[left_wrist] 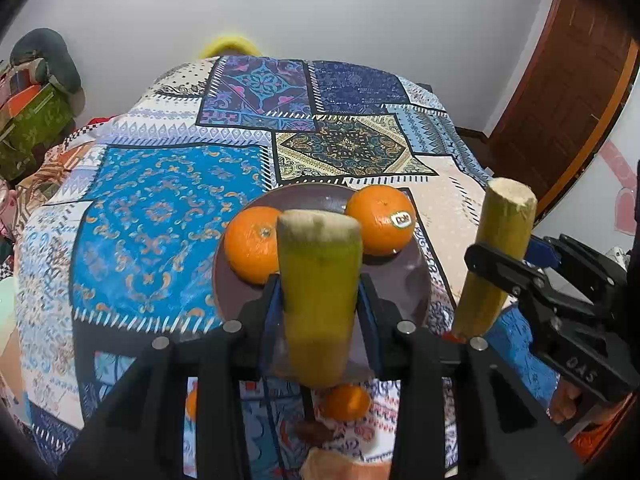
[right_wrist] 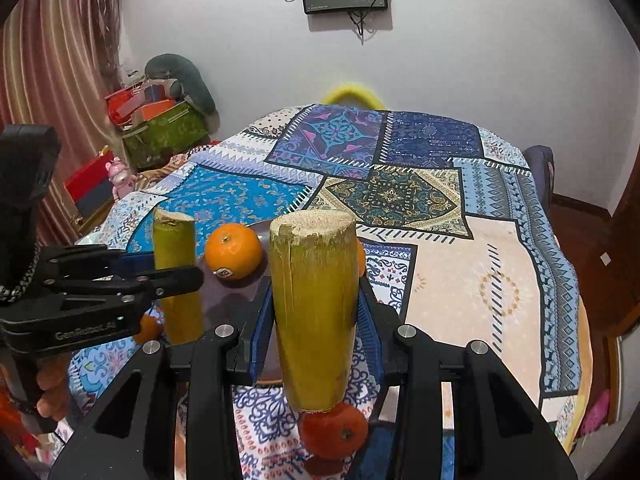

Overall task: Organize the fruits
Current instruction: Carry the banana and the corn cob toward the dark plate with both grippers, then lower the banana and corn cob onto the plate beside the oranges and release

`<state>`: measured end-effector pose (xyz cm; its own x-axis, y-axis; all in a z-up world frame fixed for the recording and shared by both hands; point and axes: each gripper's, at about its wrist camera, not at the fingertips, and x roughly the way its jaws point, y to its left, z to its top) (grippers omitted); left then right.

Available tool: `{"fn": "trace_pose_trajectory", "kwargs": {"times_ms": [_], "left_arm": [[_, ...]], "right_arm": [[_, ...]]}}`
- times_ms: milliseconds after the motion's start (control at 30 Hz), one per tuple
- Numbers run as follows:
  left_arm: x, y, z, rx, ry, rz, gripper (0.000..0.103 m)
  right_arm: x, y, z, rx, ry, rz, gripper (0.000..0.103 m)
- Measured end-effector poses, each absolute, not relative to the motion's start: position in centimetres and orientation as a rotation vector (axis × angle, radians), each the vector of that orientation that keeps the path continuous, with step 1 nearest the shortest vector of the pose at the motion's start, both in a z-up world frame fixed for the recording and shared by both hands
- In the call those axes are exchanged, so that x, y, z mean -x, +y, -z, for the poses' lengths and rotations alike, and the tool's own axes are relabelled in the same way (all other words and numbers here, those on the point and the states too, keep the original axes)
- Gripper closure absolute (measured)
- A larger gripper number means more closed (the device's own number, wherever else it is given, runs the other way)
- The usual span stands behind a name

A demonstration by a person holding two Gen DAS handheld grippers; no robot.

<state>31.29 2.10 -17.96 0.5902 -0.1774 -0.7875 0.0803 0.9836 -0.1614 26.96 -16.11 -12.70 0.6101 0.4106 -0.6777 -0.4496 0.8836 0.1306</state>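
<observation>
Two yellow-green cut cane pieces are held upright, one clamped in the left gripper (left_wrist: 320,300) and one in the right gripper (right_wrist: 314,312), each pinched at its middle so that it cannot tip. Both hang over the near edge of the dark round plate (left_wrist: 416,280), where two oranges (left_wrist: 380,220) already lie on the patchwork bedspread (left_wrist: 168,208); probably the cane pieces will join them.

Plate (left_wrist: 416,280) front half bare; two oranges (left_wrist: 252,244) crowd its far rim. Orange (right_wrist: 334,432) lies under the held stalks. Far cloth (right_wrist: 460,264) open.
</observation>
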Motion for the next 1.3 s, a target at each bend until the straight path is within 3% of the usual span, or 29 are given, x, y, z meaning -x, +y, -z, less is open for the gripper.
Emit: {"fn": "trace_pose_trajectory", "kwargs": {"times_ms": [1300], "left_arm": [[-41.0, -0.2, 21.5, 0.095, 0.948, 0.122, 0.067]], "right_arm": [[-30.9, -17.5, 15.4, 0.007, 0.822, -0.504, 0.067]]}}
